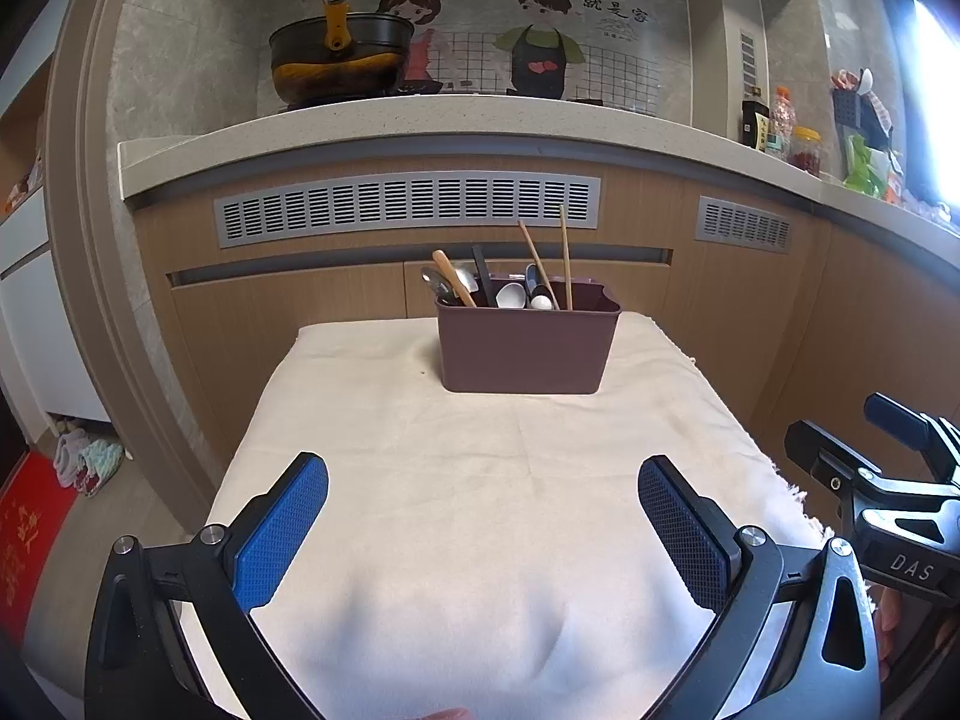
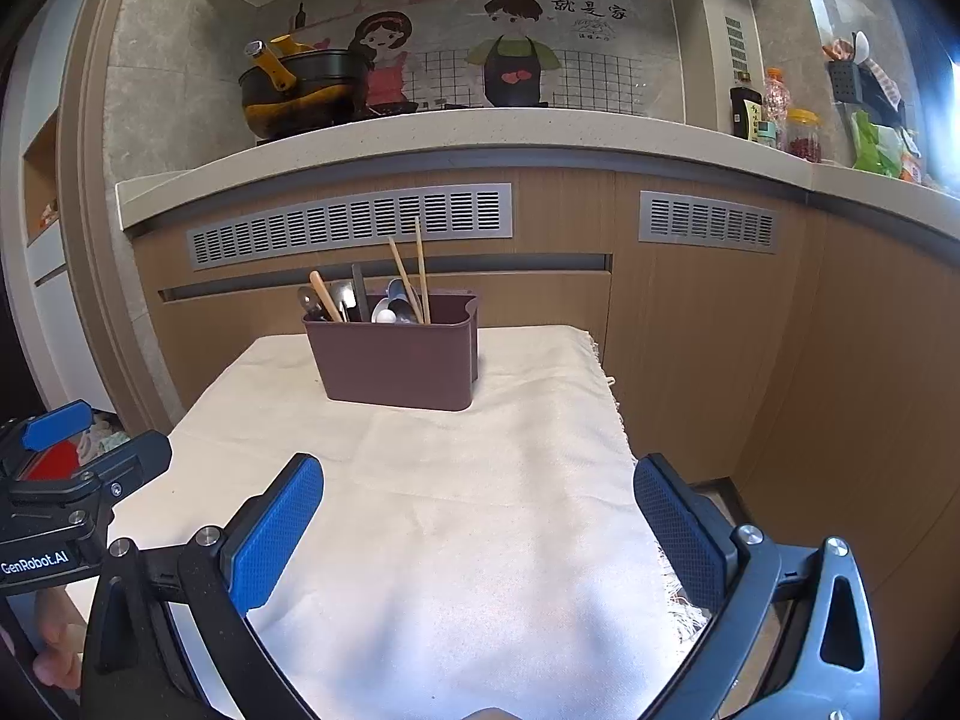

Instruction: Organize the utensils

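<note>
A brown plastic caddy point(image 1: 525, 351) stands at the far end of a cloth-covered table point(image 1: 480, 480); it also shows in the right wrist view point(image 2: 399, 363). It holds several utensils: spoons point(image 1: 513, 294), a wooden-handled piece point(image 1: 454, 279) and two chopsticks point(image 1: 564, 258), the chopsticks also in the right wrist view point(image 2: 414, 276). My left gripper point(image 1: 483, 480) is open and empty over the near part of the cloth. My right gripper point(image 2: 477, 477) is open and empty at the cloth's right edge. Each gripper shows at the edge of the other's view.
A kitchen counter point(image 1: 420, 120) runs behind the table with a black and yellow pot point(image 1: 336, 60) on it. Bottles and jars point(image 1: 780, 126) stand at the counter's right. Wooden cabinet fronts with vents point(image 1: 408, 207) are behind the caddy. The cloth's fringed edge point(image 2: 612, 396) hangs on the right.
</note>
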### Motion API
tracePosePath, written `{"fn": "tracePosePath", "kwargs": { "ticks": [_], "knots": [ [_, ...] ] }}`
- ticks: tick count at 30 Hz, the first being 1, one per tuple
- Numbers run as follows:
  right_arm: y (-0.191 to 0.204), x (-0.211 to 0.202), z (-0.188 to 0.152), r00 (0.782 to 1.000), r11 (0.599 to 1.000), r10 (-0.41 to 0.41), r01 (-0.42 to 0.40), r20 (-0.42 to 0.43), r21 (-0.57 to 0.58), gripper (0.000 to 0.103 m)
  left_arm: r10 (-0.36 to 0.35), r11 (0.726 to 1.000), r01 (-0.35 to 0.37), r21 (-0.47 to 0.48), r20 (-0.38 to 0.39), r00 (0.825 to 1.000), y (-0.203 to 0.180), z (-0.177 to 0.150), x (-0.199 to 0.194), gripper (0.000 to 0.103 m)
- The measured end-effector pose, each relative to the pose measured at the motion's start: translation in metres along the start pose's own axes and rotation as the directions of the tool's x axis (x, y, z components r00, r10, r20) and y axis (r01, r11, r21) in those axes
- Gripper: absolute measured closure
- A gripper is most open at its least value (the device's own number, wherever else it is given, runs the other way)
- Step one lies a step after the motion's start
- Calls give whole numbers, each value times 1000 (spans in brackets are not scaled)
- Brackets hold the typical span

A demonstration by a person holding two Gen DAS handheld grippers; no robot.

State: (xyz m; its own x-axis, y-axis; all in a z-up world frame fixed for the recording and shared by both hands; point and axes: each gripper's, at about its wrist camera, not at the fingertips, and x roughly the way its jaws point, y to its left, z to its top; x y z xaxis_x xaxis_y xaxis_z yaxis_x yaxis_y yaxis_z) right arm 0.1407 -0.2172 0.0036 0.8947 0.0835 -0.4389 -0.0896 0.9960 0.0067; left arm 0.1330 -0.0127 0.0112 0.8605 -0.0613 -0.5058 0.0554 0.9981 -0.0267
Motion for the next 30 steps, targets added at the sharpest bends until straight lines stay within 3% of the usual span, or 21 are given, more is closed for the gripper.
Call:
{"fn": "tracePosePath", "kwargs": {
  "ticks": [30],
  "knots": [
    [-4, -3, 3, 1000, 1000, 8, -8, 7, -1, 0, 0, 1000, 0, 6, 21, 1000, -2, 4, -8, 0]
  ]
}}
